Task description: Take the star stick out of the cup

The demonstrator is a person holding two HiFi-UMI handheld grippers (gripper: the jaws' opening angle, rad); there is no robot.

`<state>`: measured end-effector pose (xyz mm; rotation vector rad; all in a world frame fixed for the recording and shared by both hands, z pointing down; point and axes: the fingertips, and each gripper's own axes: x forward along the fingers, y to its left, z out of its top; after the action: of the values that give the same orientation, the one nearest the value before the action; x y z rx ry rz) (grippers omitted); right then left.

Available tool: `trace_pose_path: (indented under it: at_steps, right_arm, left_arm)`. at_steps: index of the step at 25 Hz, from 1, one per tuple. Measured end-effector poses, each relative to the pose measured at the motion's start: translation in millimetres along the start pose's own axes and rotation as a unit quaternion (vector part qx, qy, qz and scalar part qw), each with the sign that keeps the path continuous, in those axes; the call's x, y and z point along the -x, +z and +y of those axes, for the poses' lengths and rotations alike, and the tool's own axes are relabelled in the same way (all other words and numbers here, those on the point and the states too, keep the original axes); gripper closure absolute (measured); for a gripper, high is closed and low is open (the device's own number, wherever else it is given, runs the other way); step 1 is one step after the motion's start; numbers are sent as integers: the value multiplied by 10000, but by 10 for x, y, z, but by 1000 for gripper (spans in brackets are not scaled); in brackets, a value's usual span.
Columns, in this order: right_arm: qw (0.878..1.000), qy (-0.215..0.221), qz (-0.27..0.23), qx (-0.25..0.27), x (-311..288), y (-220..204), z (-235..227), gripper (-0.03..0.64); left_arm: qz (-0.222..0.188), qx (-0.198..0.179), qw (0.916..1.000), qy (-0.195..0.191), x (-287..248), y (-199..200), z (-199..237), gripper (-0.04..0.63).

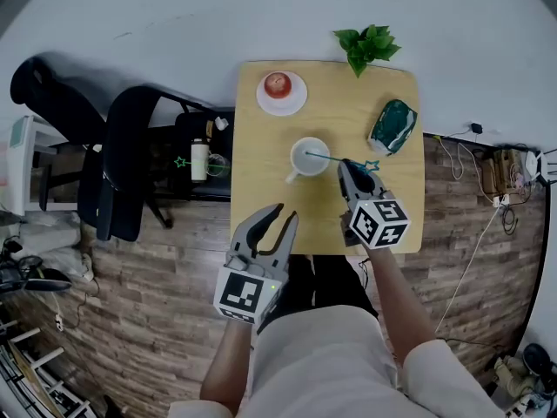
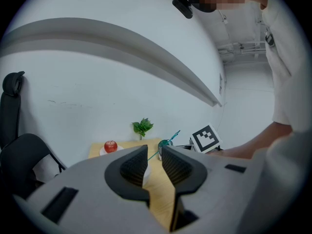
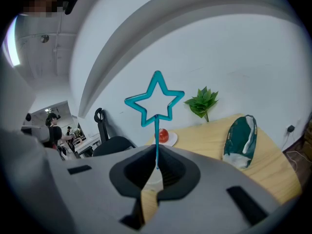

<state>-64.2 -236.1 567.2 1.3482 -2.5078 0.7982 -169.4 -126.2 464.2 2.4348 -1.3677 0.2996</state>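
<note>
Wooden table, white wall behind | right gripper clamped on the star stick just below the star | stick runs 9-to-3, tail over the cup at 9 | left gripper gaping, empty, at cup's 7 | right's job, I'd say

Table: smooth, matt, pale wood-look top. On the table: glossy white cup, ceramic in look; shiny, crinkled teal-and-white bag. Above the table: thin, smooth teal plastic star stick. Around the table: floor of rough-grained, matt brown wood planks.
</note>
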Motion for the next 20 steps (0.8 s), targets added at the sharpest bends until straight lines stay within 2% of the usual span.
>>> trace_pose_path:
  at_steps: [20]
  right_arm:
    - [9977,223,-449,458,687,359,335,604]
  left_arm:
    - [-205,-82,9998,-5,237,74,-243,523]
